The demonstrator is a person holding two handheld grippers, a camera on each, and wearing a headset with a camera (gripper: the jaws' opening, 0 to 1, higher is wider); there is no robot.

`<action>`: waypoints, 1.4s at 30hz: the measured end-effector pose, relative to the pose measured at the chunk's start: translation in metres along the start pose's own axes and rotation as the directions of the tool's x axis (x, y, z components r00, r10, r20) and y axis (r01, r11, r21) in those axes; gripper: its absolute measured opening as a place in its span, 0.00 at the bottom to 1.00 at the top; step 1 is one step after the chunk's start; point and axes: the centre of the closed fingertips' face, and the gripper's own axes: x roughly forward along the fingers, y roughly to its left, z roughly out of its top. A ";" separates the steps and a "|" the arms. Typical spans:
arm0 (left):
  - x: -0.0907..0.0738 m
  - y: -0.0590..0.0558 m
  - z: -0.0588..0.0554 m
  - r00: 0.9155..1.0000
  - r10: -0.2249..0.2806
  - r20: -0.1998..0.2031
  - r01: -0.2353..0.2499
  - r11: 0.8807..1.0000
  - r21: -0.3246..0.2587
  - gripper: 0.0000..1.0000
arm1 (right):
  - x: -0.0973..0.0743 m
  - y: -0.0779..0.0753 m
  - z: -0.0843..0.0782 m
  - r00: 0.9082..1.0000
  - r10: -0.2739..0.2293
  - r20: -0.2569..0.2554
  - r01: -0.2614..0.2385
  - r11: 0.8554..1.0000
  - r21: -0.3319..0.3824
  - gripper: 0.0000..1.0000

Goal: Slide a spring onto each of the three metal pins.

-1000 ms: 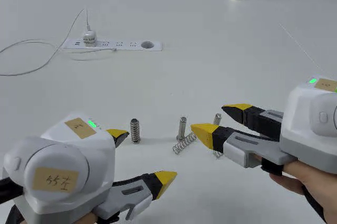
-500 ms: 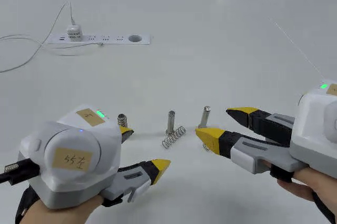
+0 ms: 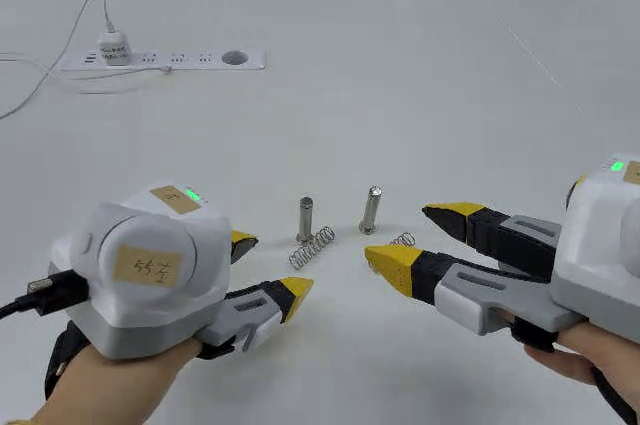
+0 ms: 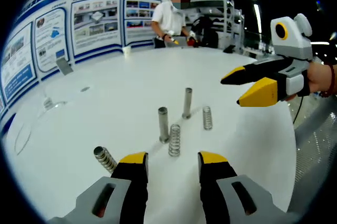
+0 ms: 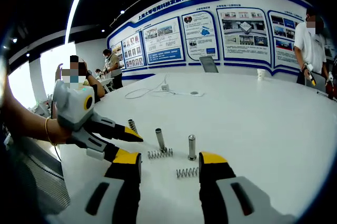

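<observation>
Fingers (image 4: 133,158) on left gripper (image 4: 172,156) and right gripper (image 5: 169,157) spread, seemingly empty

Plenty of bare white tabletop (image 3: 430,95) beyond the work, wide open from above and from the far side. In the middle, a bare upright steel pin (image 3: 305,217) and a second bare steel pin (image 3: 372,208) stand apart, with a lane of table between them. A loose coil spring (image 3: 312,247) lies at the first pin's foot, cluttering the low near approach. The yellow-tipped left gripper (image 3: 272,263) and right gripper (image 3: 400,232), jaws spread, flank the near side. A spring-covered pin (image 4: 105,158) crowds the left jaw. A white power strip (image 3: 160,60) sits well apart, back left.
</observation>
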 end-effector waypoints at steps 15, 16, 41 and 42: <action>0.020 -0.001 -0.003 0.999 -0.037 -0.011 0.036 0.999 -0.017 0.30 | 0.002 -0.008 -0.001 0.999 -0.033 0.015 0.031 0.997 0.072 0.44; 0.021 0.000 -0.003 0.999 -0.038 -0.012 0.038 0.999 -0.016 0.29 | 0.003 -0.008 -0.001 0.999 -0.032 0.017 0.031 0.997 0.075 0.44; 0.027 -0.004 -0.005 0.996 -0.071 -0.056 0.074 0.995 0.068 0.11 | 0.007 -0.009 -0.006 0.999 -0.053 0.001 0.052 0.992 0.118 0.43; 0.026 -0.004 -0.006 0.996 -0.070 -0.057 0.074 0.995 0.067 0.11 | 0.008 -0.008 -0.005 0.999 -0.050 0.002 0.050 0.991 0.121 0.43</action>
